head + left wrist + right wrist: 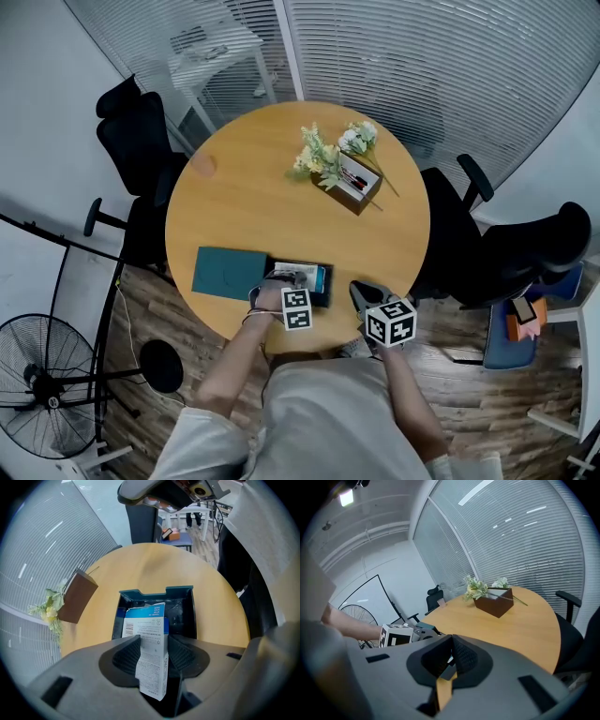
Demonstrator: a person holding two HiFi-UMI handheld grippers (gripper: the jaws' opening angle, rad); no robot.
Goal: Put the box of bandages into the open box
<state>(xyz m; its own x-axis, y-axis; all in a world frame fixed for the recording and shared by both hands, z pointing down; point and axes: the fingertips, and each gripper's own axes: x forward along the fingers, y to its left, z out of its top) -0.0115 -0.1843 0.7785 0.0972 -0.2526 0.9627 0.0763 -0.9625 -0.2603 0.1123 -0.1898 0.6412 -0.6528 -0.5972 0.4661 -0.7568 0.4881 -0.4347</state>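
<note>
- the left hand-held gripper hovers low over the near part of the round counter. its jaws are spread wide, and the box of bandages stands between the pads, which lie close along its narrow sides.
- the box of bandages tilts forward, with its blue-topped far end down inside the open box (dark teal, with a notch in its far wall).
- the right hand-held gripper sits at the counter's near edge, just right of the open box. its jaws are closed together with nothing between them.
- a teal lid lies flat on the counter, right against the open box's left side.
- farther back, well apart from these, a brown holder with pale flowers stands near the far edge.
- black office chairs stand around the counter, with slatted blinds beyond.
</note>
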